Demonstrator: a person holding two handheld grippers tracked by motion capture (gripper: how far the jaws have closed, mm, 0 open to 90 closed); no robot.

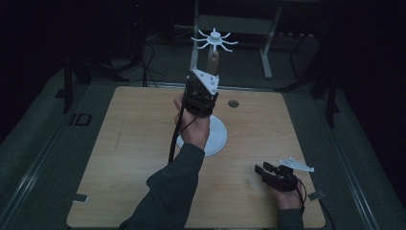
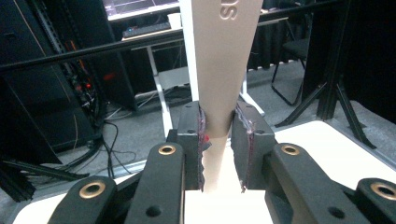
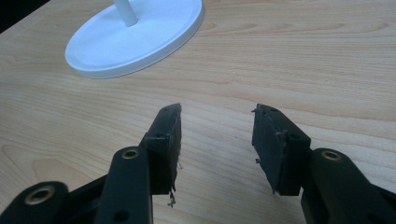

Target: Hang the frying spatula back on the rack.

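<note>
A white stand rises from a round base [image 1: 219, 140] near the table's middle, and its top [image 1: 215, 39] carries several curved hooks. Just under that top hangs a beige tapered handle [image 1: 214, 60]. My left gripper [image 1: 203, 90] is raised at the stand and shut on this handle. In the left gripper view the handle [image 2: 224, 56] widens upward, bears raised letters, and is pinched between the pads of that gripper [image 2: 218, 122]. My right gripper [image 1: 266, 171] lies low over the table's front right, open and holding nothing. The right gripper view has its jaws [image 3: 217, 128] apart over bare wood, with the base [image 3: 135, 39] beyond.
The light wooden table [image 1: 139, 143] has a small dark hole [image 1: 233, 103] behind the stand. Dark floor, a white desk frame [image 1: 265, 52] and cables lie past the far edge. A forearm in a dark sleeve [image 1: 172, 191] crosses the front middle.
</note>
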